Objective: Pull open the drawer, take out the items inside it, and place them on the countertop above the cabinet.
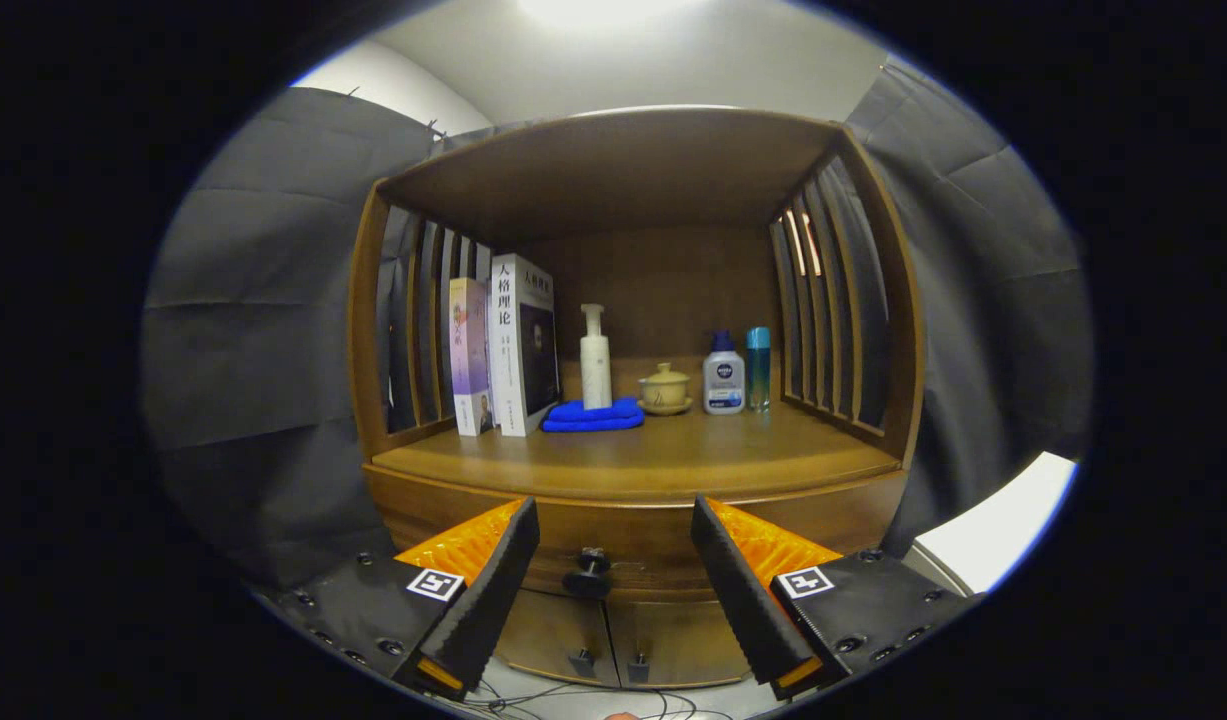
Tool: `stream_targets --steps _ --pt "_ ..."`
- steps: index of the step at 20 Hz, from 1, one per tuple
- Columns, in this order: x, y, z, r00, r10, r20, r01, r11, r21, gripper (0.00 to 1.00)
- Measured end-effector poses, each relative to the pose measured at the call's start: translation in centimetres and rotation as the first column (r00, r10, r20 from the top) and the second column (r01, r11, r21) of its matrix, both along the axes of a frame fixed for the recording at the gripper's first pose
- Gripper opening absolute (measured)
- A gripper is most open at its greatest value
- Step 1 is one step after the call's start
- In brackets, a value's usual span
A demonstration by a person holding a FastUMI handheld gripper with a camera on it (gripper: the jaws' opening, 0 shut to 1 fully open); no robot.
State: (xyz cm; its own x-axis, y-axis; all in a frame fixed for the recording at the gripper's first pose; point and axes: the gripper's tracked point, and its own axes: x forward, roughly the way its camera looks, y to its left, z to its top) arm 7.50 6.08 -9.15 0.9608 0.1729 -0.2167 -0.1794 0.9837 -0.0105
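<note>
A wooden cabinet stands ahead with a closed drawer (633, 545) under its countertop (653, 455). The drawer's dark round knob (589, 573) sits a little beyond my fingers, between them and slightly left of centre. My gripper (613, 525) is open, its fingers spread wide on either side of the knob, touching nothing. What lies inside the drawer is hidden.
On the countertop stand two books (503, 350), a white pump bottle (595, 358) on a folded blue cloth (593, 415), a small lidded cup (665, 390), a white bottle (723, 375) and a teal bottle (758, 368). Two lower doors (613, 640) sit under the drawer. Cables lie on the floor.
</note>
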Motion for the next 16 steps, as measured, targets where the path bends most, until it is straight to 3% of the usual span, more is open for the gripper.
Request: stream_targets --steps 12,14,16 --pt "3.4 1.8 -9.0 0.988 -0.015 -0.152 0.005 0.998 -0.065 0.98" --pt "3.7 1.9 -10.0 0.985 -0.023 -0.172 0.012 0.998 -0.067 0.94" --pt "4.1 2.1 -10.5 0.984 -0.025 -0.175 0.015 0.998 -0.06 0.81"
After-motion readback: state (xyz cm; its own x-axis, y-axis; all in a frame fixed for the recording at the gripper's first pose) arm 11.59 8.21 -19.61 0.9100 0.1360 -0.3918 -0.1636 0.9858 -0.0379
